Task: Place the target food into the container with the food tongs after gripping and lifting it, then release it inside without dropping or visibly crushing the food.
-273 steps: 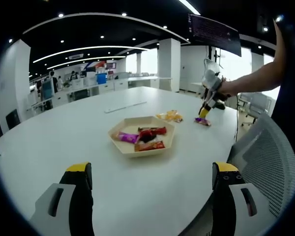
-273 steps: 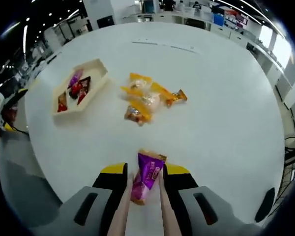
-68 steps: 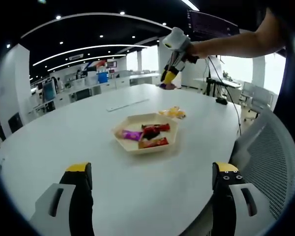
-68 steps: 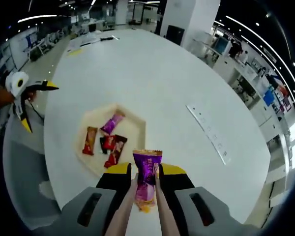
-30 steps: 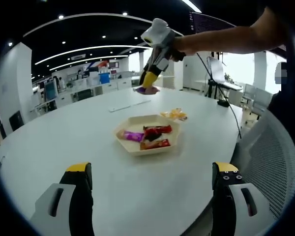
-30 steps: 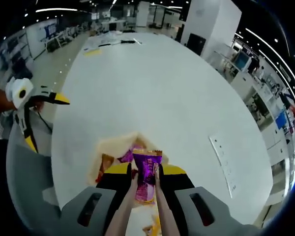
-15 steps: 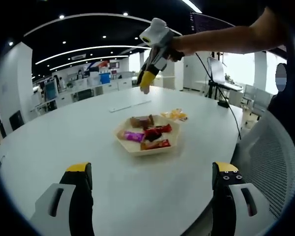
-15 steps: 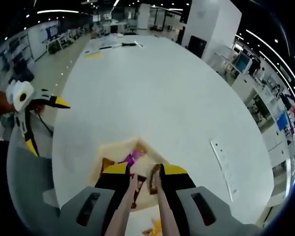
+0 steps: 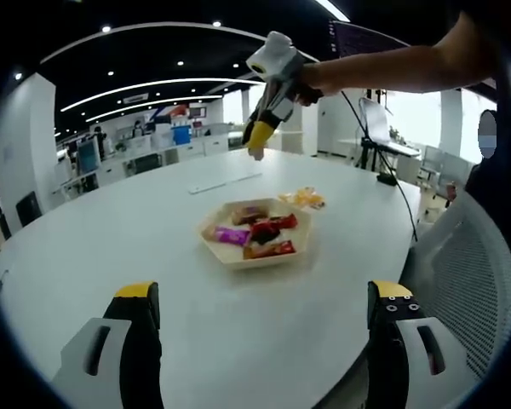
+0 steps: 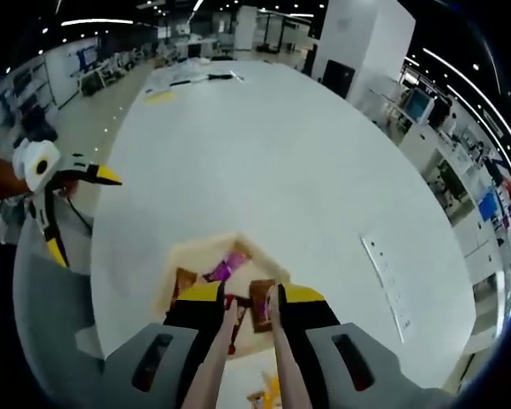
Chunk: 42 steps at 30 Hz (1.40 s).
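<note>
Right gripper (image 10: 249,317) hangs high over the tray (image 10: 177,264), its tongs' fingers (image 10: 227,328) parted with nothing between them, and through that gap a brownish snack pack (image 10: 260,305) lies flat in the tray. From the left gripper view that same pack (image 9: 249,214) sits at the tray's twelve o'clock edge, beside a purple pack (image 9: 228,234) and red ones (image 9: 274,225). Judged from this, the drop is done and the pack looks unsquashed. More yellow packs (image 9: 302,198) wait on the table (image 9: 111,230) at the tray's two o'clock. Left gripper (image 9: 260,354) sits low near the table edge, fingers spread wide, empty. All around, a broad white round table in an open-plan office with ceiling strip lights, and a mesh chair (image 9: 460,281) at three o'clock
</note>
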### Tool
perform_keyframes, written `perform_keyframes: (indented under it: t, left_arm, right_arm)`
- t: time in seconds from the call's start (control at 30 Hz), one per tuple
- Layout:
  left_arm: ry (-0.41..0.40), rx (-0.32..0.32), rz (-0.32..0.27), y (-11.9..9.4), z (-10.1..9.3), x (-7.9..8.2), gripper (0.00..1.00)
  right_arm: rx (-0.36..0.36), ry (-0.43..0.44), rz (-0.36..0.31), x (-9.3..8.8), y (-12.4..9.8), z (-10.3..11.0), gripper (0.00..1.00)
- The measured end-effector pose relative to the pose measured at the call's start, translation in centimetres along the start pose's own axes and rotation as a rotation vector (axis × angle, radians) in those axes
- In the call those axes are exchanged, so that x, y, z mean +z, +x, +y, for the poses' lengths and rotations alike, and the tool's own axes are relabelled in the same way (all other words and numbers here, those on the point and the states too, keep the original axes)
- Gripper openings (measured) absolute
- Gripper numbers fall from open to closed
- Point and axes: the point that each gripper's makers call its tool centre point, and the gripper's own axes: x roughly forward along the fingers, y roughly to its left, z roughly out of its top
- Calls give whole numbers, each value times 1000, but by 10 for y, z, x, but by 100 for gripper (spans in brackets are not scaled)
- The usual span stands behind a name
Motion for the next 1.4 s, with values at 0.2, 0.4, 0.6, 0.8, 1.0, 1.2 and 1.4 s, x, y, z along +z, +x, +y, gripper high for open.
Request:
perform_keyframes:
  t: [0.2, 0.4, 0.6, 0.8, 1.0, 1.2, 1.4]
  left_arm:
    - [0, 0, 2, 0, 0, 0, 99]
    - [1, -1, 5, 0, 0, -1, 99]
    - [2, -1, 8, 0, 0, -2, 99]
    - [3, -6, 13, 1, -1, -3, 99]
    - [6, -10, 18, 2, -2, -4, 99]
    - [8, -16, 25, 3, -3, -5, 99]
    - [9, -21, 32, 3, -4, -7, 99]
  right_arm:
    - [-3, 10, 9, -9, -2, -2, 25]
    - [-7, 27, 18, -20, -5, -7, 25]
    - [-15, 42, 30, -33, -8, -11, 25]
    - [-22, 52, 39, -46, -11, -17, 25]
    - [-28, 68, 49, -62, -16, -22, 26]
    - [-42, 78, 59, -79, -24, -32, 26]
    - [-43, 91, 60, -92, -30, -38, 26]
